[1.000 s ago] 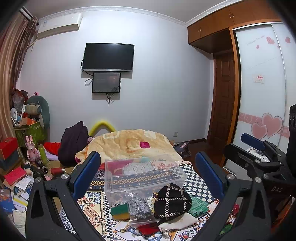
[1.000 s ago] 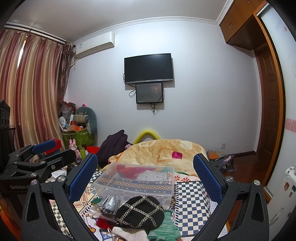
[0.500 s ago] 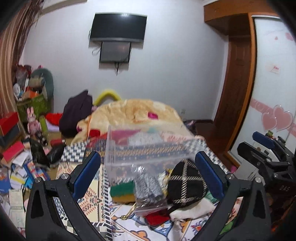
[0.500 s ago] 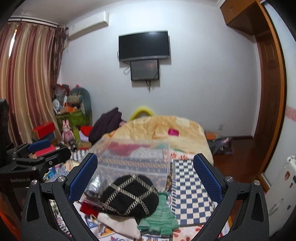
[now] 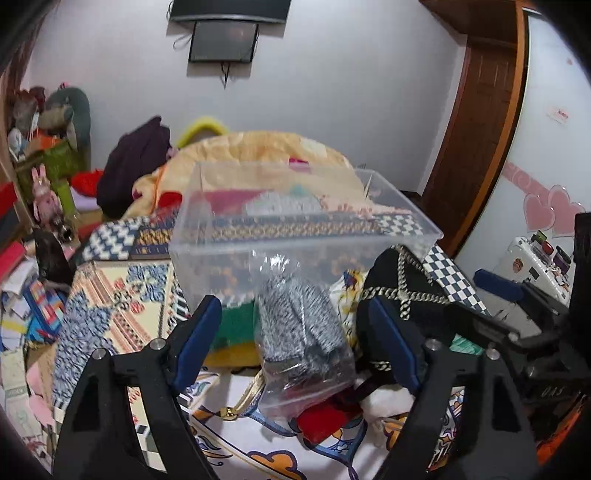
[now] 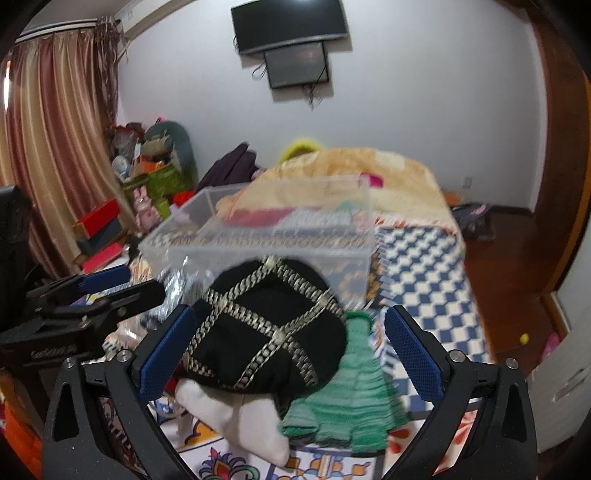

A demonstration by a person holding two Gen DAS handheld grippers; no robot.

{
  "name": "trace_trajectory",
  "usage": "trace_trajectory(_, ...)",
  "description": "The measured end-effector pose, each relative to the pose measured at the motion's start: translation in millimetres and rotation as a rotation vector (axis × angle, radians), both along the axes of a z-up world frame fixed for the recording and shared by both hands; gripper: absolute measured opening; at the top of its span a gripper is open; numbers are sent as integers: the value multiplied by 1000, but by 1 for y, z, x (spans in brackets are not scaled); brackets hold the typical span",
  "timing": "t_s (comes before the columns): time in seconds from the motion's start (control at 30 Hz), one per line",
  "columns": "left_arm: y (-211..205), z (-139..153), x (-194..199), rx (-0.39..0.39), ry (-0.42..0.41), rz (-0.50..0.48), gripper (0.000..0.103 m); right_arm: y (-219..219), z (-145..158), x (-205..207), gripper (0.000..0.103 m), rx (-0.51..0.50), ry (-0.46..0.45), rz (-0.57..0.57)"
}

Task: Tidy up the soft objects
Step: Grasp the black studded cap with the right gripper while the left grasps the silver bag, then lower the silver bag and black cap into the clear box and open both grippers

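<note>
A clear plastic box stands on the patterned bed, also in the right wrist view. In front of it lie soft items: a clear bag of grey speckled fabric, a black hat with chain straps, a green-and-yellow cloth, a red cloth, a white sock and a green ribbed garment. My left gripper is open, its fingers either side of the bag. My right gripper is open, straddling the black hat.
A beige blanket is heaped behind the box. Clutter, boxes and toys fill the floor at left. A wooden door and wardrobe are at right. A TV hangs on the far wall.
Both grippers have tilted down and moved forward toward the pile; the bag and the hat now sit between their open fingers.
</note>
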State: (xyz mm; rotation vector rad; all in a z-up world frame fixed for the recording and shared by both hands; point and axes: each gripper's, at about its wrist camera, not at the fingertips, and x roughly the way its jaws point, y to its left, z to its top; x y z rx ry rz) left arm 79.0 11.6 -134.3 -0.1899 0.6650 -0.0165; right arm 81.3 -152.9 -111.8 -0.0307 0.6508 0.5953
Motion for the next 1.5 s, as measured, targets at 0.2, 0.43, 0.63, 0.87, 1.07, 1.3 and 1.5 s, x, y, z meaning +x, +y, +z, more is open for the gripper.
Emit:
trace_trajectory(0.2, 3, -16, 4, -30, 44, -32, 51, 11, -11, 4, 67, -28, 42, 40)
trace_trajectory(0.43, 0, -16, 0, -22, 26, -58, 30, 11, -6, 9, 36, -25, 39, 49)
trace_trajectory(0.63, -1, -6, -7, -20, 13, -63, 21, 15, -4, 7, 18, -39, 28, 55)
trace_trajectory(0.87, 4, 17, -23, -22, -55, -54, 20, 7, 17, 1, 13, -11, -35, 38)
trace_trajectory(1.07, 7, 42, -33, -5, -126, -45, 20, 1, 39, -8, 12, 16, -112, 12)
trace_trajectory(1.3, 18, 67, -30, -23, -191, -40, 20, -4, 64, -7, 12, 49, -194, -11)
trace_trajectory(1.5, 30, 86, -16, -40, -239, -31, 20, 0, 79, 7, 12, 86, -246, -27)
